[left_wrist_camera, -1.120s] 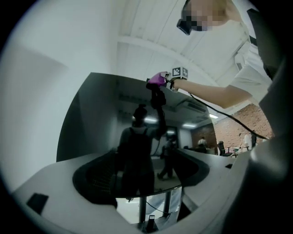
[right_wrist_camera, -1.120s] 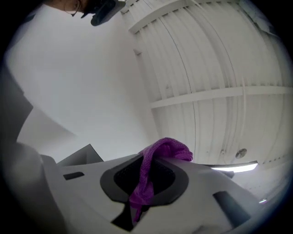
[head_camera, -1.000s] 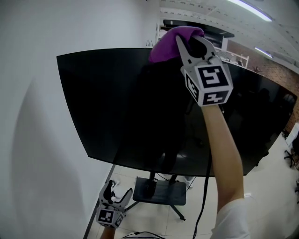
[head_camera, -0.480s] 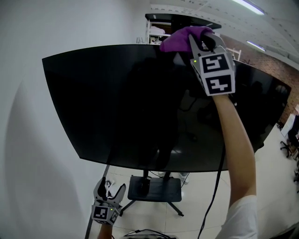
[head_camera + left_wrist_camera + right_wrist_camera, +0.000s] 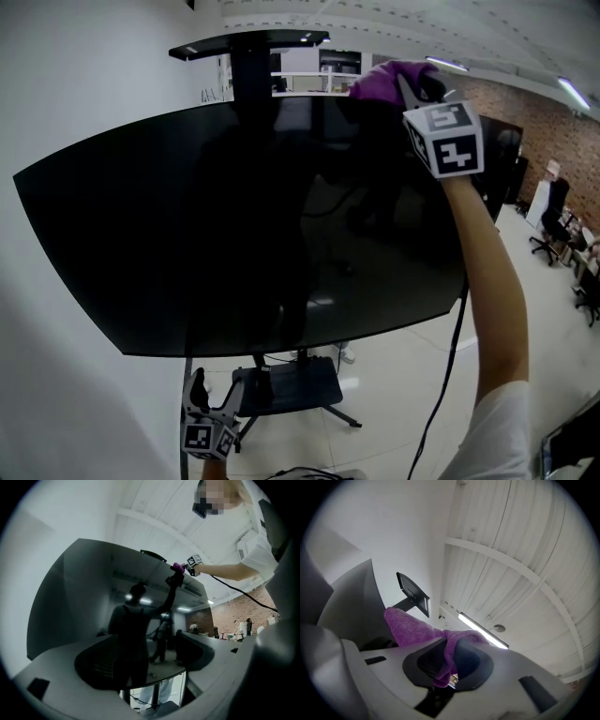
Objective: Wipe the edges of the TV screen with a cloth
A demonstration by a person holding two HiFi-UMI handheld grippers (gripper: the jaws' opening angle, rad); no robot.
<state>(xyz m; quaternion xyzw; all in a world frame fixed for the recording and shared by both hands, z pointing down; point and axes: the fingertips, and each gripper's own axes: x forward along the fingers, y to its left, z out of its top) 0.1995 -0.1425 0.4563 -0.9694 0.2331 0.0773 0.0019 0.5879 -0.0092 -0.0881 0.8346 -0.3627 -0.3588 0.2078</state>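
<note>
A big black TV screen (image 5: 244, 234) on a floor stand fills the head view. My right gripper (image 5: 417, 86) is raised to the TV's top edge near its right corner and is shut on a purple cloth (image 5: 386, 80) that lies against that edge. In the right gripper view the cloth (image 5: 412, 626) is pinched between the jaws of the right gripper (image 5: 449, 660), next to the TV's top edge (image 5: 351, 597). My left gripper (image 5: 211, 401) hangs low below the screen, open and holding nothing. In the left gripper view the left gripper (image 5: 154, 667) faces the screen (image 5: 84, 602), and the cloth (image 5: 177, 567) shows far up.
A white wall (image 5: 56, 84) stands behind and left of the TV. The stand's black base (image 5: 281, 386) rests on the tiled floor below. A black shelf (image 5: 248, 44) tops the stand's pole. A cable (image 5: 450, 356) hangs from the right gripper. Office chairs (image 5: 548, 225) stand at the right.
My right gripper has slid the cloth rightwards along the TV's top edge, towards the right corner. The left gripper stays low and open.
</note>
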